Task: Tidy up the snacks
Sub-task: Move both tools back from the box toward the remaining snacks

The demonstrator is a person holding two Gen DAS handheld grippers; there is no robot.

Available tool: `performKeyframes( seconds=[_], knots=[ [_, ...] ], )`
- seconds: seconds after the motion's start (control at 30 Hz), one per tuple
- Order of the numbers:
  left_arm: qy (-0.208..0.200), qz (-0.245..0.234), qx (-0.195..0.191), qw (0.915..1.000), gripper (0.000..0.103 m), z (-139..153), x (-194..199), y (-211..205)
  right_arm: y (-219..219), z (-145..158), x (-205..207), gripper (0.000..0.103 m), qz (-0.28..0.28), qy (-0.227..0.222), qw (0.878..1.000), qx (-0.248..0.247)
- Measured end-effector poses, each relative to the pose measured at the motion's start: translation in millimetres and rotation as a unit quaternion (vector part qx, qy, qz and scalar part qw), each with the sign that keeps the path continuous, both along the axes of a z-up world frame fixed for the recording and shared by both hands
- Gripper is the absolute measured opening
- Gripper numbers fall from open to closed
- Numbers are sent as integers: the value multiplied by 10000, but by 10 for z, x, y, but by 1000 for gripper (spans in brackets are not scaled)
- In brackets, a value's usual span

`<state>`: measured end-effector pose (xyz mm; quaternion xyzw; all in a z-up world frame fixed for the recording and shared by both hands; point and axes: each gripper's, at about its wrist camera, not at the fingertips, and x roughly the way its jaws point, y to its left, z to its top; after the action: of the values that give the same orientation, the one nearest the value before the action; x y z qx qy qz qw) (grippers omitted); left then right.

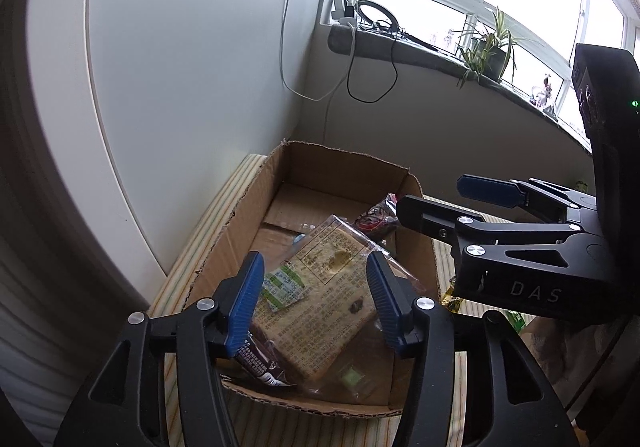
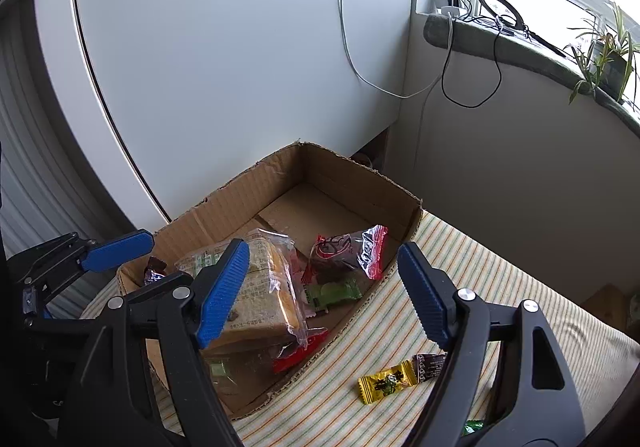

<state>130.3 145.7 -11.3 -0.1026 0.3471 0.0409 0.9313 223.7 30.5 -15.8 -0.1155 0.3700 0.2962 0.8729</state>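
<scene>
You are hovering both the left gripper [image 1: 312,295] and right gripper [image 2: 320,291], jaws spread and empty, over the cardboard box [image 2: 256,183] holding the bread pack [image 2: 260,299], so next you are likely reaching for the yellow candy [image 2: 386,381] on the striped cloth [image 2: 480,263].

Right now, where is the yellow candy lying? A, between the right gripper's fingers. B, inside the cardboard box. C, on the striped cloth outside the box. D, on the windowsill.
C: the yellow candy lies on the striped cloth, outside the cardboard box, beside a dark candy.
</scene>
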Motion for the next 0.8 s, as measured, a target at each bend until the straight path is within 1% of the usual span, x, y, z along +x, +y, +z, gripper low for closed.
performKeyframes(
  seconds=[0.17, 0.4, 0.67, 0.8],
  knots=[
    [-64, -38, 24, 10000, 53, 47, -42, -58, -150, 49, -23, 79, -90, 10, 9999, 65],
    [-117, -124, 27, 9999, 53, 94, -66, -227, -473, 151, -98, 79, -224, -54, 9996, 138],
    [-162, -332, -4, 9993, 53, 142, -73, -504, -1058, 223, -155, 79, -547, -113, 9984, 130],
    [-138, -478, -38, 9988, 53, 121, -53, -683, -1394, 202, -153, 79, -766, -88, 9970, 82]
  ],
)
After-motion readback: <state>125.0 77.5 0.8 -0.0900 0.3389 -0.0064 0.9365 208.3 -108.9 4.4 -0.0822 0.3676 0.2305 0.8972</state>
